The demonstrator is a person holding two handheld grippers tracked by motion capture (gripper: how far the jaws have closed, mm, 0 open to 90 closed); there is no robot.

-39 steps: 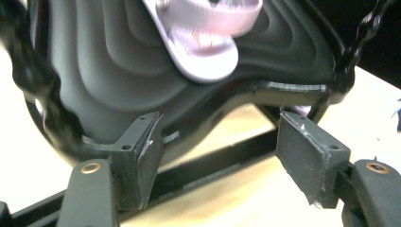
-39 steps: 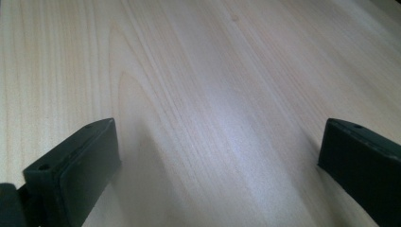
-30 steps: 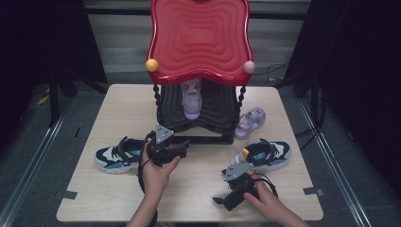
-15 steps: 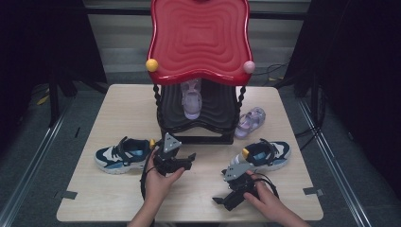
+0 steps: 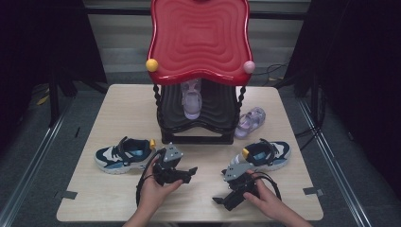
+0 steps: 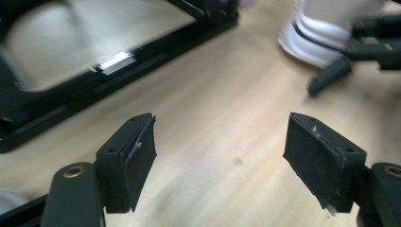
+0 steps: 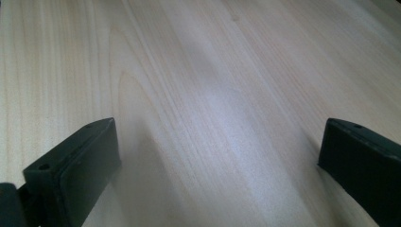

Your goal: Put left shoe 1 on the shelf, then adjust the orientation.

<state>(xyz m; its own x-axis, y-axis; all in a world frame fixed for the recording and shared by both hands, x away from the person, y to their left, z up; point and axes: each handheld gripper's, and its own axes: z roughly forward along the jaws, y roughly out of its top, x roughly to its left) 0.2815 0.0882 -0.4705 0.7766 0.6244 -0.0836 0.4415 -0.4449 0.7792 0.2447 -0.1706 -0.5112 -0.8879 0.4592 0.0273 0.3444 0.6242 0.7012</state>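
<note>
Nearest, at the table's (image 5: 104, 189) front edge: right gripper (image 5: 218, 200) lying low under the right hand (image 5: 262, 198), jaws spread wide over bare wood, nothing between them, pads (image 7: 80, 170) clear of everything in the right gripper view. Just left of that, left gripper (image 5: 193, 171) in the left hand (image 5: 153, 187), pointing across toward the right one, jaws released and just now widening, only tabletop in the gap; pads (image 6: 139, 158) bare in the left gripper view. Beyond the left gripper, close beside its body but not between its jaws, a blue sneaker (image 5: 124, 155) on its sole, toe toward the table's left edge. Matching sneaker (image 5: 267, 155) just past the right gripper, apparently touching its grey plate. Farther back, mid-table, a black rack (image 5: 198, 113) with a lilac sandal (image 5: 191, 99) on its step. Second sandal (image 5: 249, 122) on the table against the rack's right side. Topping the rack, a red wavy tray (image 5: 198, 38), with a yellow ball (image 5: 152, 65) and a pink ball (image 5: 249, 66) at its front corners.
</note>
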